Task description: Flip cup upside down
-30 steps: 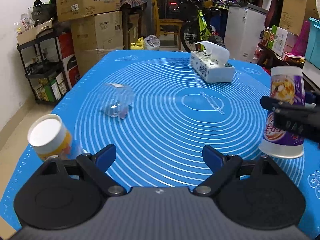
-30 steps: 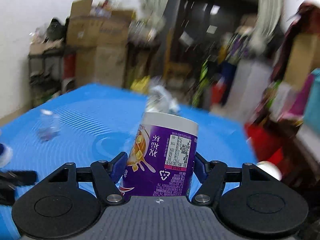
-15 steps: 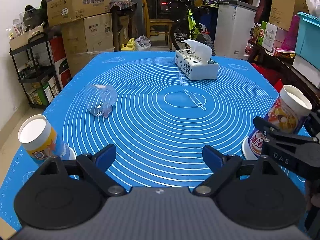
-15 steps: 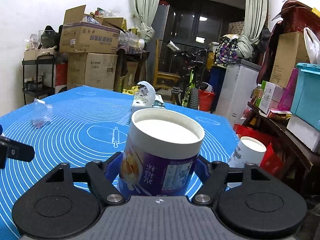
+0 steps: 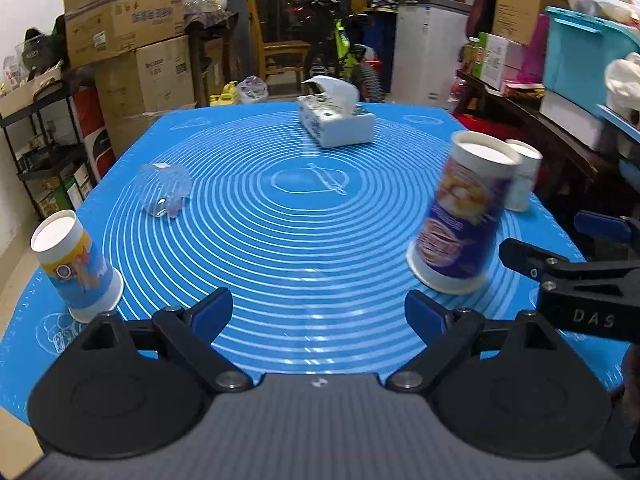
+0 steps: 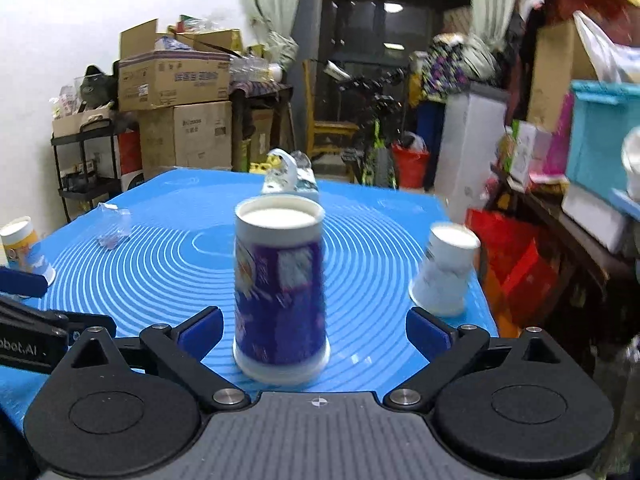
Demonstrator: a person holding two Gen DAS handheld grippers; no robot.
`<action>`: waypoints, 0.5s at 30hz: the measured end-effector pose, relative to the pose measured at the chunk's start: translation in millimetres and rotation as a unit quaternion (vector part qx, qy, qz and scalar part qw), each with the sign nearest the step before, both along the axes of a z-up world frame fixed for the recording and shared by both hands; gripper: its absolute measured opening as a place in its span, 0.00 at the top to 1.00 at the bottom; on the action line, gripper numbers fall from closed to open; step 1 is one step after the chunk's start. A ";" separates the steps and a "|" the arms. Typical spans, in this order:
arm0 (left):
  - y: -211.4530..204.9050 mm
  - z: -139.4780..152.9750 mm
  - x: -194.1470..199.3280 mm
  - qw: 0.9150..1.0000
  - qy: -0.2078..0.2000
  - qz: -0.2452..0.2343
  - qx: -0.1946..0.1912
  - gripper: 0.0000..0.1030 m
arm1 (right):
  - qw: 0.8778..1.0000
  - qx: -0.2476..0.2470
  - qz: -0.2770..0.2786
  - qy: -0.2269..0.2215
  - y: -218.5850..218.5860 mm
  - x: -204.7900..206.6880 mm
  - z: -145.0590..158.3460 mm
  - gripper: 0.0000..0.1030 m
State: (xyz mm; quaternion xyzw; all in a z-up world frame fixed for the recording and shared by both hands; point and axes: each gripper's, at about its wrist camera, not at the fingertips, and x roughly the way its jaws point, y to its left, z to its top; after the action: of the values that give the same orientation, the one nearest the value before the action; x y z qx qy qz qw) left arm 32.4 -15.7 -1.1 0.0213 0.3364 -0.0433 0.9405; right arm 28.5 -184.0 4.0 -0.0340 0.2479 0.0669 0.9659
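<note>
So from my right wrist cam, the purple cup (image 6: 280, 292) is standing mouth-down on the blue mat (image 6: 372, 240), wide rim on the mat and the white base facing up. It sits between the fingers of my right gripper (image 6: 314, 330), but the jaws are spread wide and neither blue pad touches it. The print on the cup is smeared by motion blur, so I can't read any of it, just purple with some orange and white patches.

From the left wrist cam the same cup (image 5: 460, 216) is on the right side of the mat (image 5: 280, 240), near edge-ish, and it looks slightly tilted in that view. My left gripper (image 5: 318, 312) is also wide open with nothing between the fingers, hovering over the near middle of the mat.

Readable writing: "DAS" in white on the black body of the right gripper (image 5: 592, 276) as seen from the left cam, and "bot.AI" on the left gripper's side at the left edge of the right cam.

Other stuff on the mat: a white cup (image 6: 444, 272) upside down to the right of the purple one, a blue and yellow cup (image 5: 76, 268) upside down at the near left, a clear plastic cup (image 5: 166, 190) lying on its side further back on the left, and a tissue box (image 5: 336, 122) at the far end.
</note>
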 end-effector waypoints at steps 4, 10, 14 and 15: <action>-11.8 1.9 -18.3 1.000 -0.011 -0.005 0.013 0.10 | 1.000 0.006 -0.013 0.024 -14.2 -20.6 0.3 0.05; -23.1 2.0 -34.6 1.000 -0.008 -0.015 0.019 0.10 | 0.999 0.017 -0.018 0.037 -26.3 -48.6 2.1 0.04; -31.6 -0.1 -42.2 0.999 -0.003 -0.025 0.026 0.10 | 0.999 0.001 -0.019 0.038 -25.7 -63.7 2.2 0.04; -33.1 -0.3 -44.4 0.999 -0.004 -0.027 0.028 0.10 | 0.999 0.001 -0.019 0.040 -26.2 -65.4 2.5 0.05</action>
State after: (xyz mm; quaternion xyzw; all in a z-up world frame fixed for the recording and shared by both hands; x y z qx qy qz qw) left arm -12.0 -48.7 -1.5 0.0564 0.3330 -0.0593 0.9394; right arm -36.9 -210.3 6.5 -0.0261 0.2872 0.0504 0.9562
